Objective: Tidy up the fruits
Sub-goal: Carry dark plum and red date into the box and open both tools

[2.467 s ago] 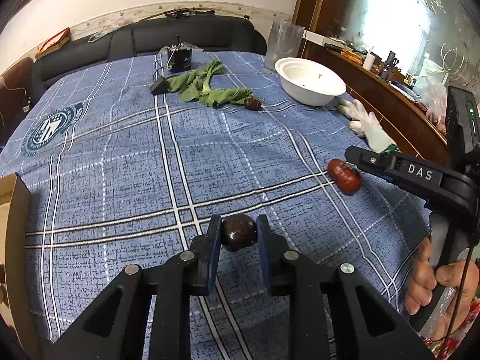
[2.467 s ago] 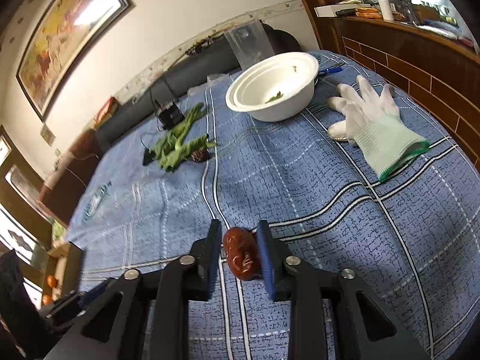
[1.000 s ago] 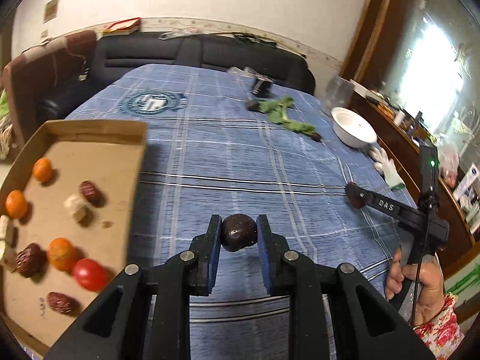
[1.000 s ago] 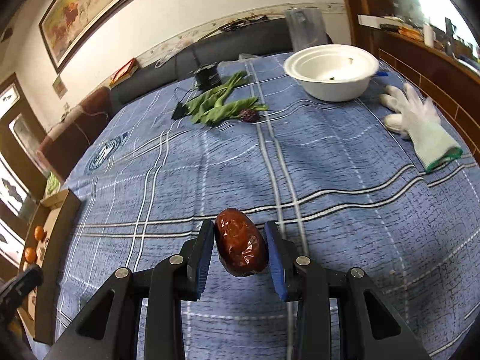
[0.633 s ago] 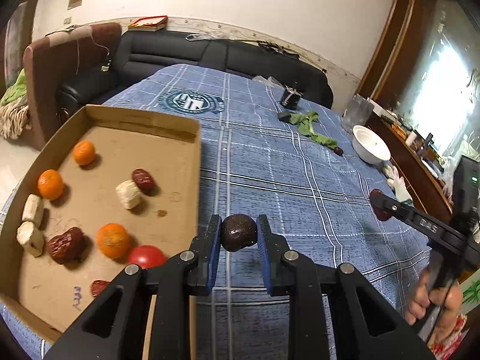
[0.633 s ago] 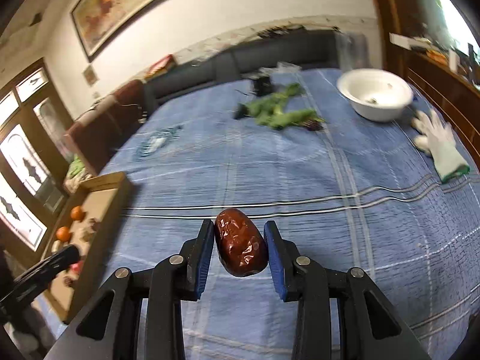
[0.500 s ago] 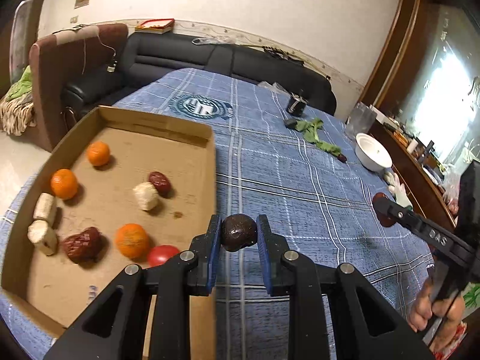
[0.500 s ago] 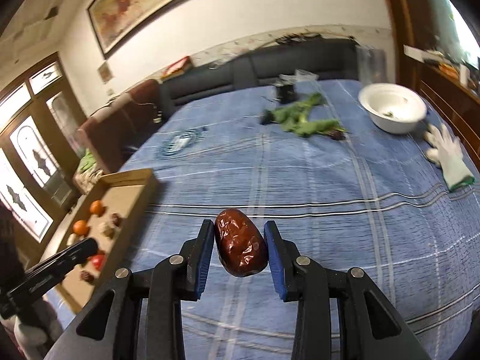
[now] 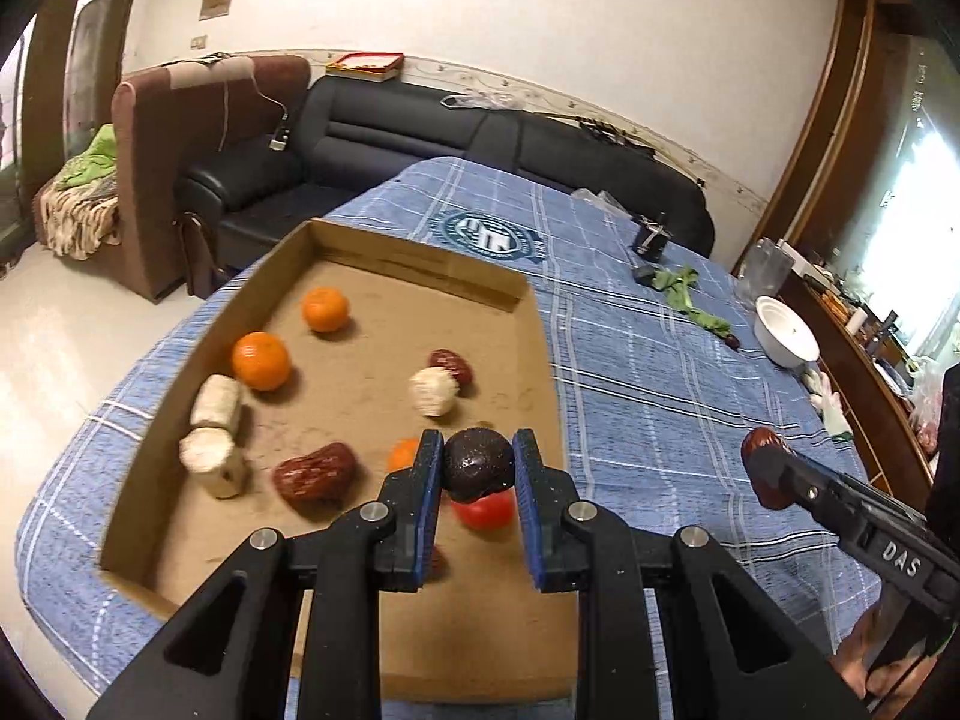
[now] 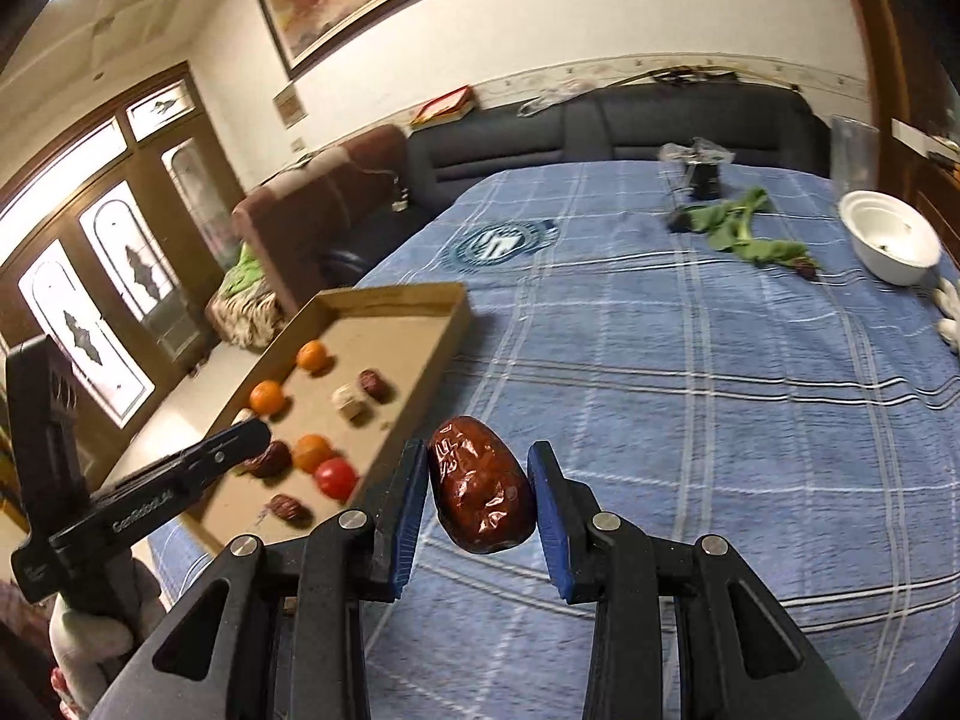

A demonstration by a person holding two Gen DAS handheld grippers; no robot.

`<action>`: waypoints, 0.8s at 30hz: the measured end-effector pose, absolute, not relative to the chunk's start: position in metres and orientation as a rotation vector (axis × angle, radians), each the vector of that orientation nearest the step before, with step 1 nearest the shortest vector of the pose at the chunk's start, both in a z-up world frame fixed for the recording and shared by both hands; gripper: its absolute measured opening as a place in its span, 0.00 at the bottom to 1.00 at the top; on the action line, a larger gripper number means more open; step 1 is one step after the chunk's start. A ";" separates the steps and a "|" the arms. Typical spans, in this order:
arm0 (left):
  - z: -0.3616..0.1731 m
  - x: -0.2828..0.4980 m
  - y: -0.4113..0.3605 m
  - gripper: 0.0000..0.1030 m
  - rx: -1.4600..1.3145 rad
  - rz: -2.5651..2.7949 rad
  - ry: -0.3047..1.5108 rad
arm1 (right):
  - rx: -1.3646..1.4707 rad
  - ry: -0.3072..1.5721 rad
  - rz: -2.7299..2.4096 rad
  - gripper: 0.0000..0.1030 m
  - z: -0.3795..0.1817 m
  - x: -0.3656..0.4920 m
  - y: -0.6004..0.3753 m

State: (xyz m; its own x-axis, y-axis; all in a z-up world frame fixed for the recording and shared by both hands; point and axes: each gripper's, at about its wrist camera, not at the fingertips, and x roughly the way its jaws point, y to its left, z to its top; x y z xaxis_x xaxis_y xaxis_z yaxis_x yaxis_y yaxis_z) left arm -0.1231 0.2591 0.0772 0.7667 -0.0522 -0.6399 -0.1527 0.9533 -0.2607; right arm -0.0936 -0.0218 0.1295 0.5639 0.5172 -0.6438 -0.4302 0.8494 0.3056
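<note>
My left gripper (image 9: 477,468) is shut on a dark round fruit (image 9: 478,462) and holds it above the near right part of a cardboard tray (image 9: 420,276). The tray holds oranges (image 9: 261,360), red dates (image 9: 315,474), pale chunks (image 9: 432,391) and a red tomato (image 9: 487,509). My right gripper (image 10: 480,495) is shut on a glossy red date (image 10: 480,495), held above the blue cloth right of the tray (image 10: 456,318). The right gripper also shows in the left wrist view (image 9: 765,468), and the left gripper in the right wrist view (image 10: 255,433).
The table carries a blue plaid cloth (image 10: 690,360). Far off lie green leaves (image 10: 738,234), a small dark fruit (image 10: 807,269), a white bowl (image 10: 891,246), a white glove (image 9: 831,405) and a black device (image 10: 702,177). A black sofa (image 9: 420,132) runs behind the table.
Both grippers have carried their fruits left toward the tray. My left gripper now hangs over the tray's near right part; the right gripper is closer to the tray's edge.
</note>
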 end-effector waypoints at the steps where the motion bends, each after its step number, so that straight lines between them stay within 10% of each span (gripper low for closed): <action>1: 0.077 -0.124 0.262 0.22 -0.306 0.065 0.698 | 0.111 0.801 0.570 0.37 0.129 -0.096 -0.016; 24: 0.062 -0.136 0.327 0.22 -0.314 0.235 0.725 | -0.065 0.867 0.773 0.37 0.109 -0.112 0.094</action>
